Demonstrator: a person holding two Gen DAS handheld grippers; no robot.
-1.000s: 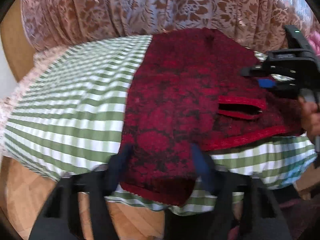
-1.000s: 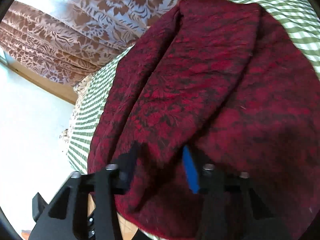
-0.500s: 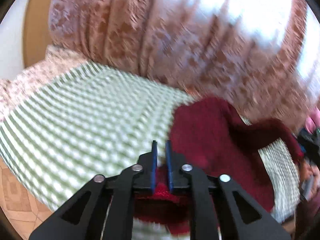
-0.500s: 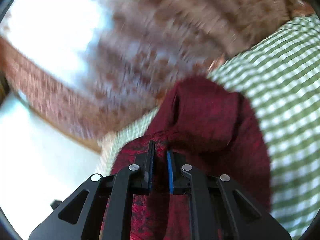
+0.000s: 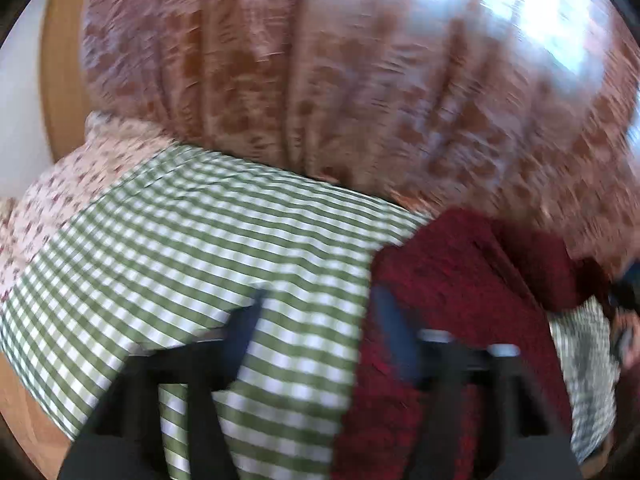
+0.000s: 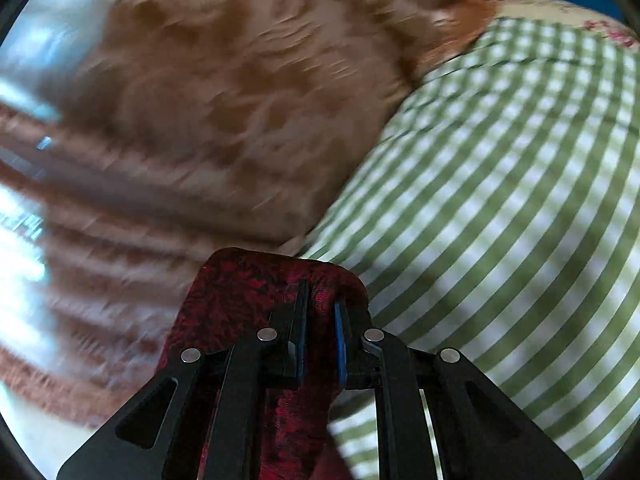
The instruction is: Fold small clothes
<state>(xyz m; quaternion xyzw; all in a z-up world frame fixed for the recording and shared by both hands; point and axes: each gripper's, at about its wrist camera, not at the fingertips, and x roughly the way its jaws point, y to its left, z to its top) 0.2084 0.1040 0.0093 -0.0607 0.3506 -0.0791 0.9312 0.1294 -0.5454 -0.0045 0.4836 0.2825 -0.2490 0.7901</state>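
A dark red patterned knit garment (image 5: pixel 460 280) lies bunched on the right side of a green-and-white checked cloth (image 5: pixel 200 240). My left gripper (image 5: pixel 320 320) hangs above the cloth with its jaws opening wide. Only checked cloth shows between them, and its right finger (image 5: pixel 394 324) is over the garment's left edge. In the right wrist view my right gripper (image 6: pixel 320 320) has a fold of the red garment (image 6: pixel 248 292) filling the narrow gap between its pads. Those jaws are starting to open, and the cloth drapes over the fingers. The picture is blurred by motion.
A brown floral curtain (image 5: pixel 320 80) hangs right behind the checked surface (image 6: pixel 500 200). A pale flowered sheet (image 5: pixel 60 184) shows at its far left edge. Wooden floor (image 5: pixel 24 420) lies below the near left edge. A person's hand (image 5: pixel 628 336) shows at the far right.
The left gripper closed on the garment's near hem, lifted it, then let go and opened. The right gripper closed on the garment and swept it across; the spread garment is now bunched.
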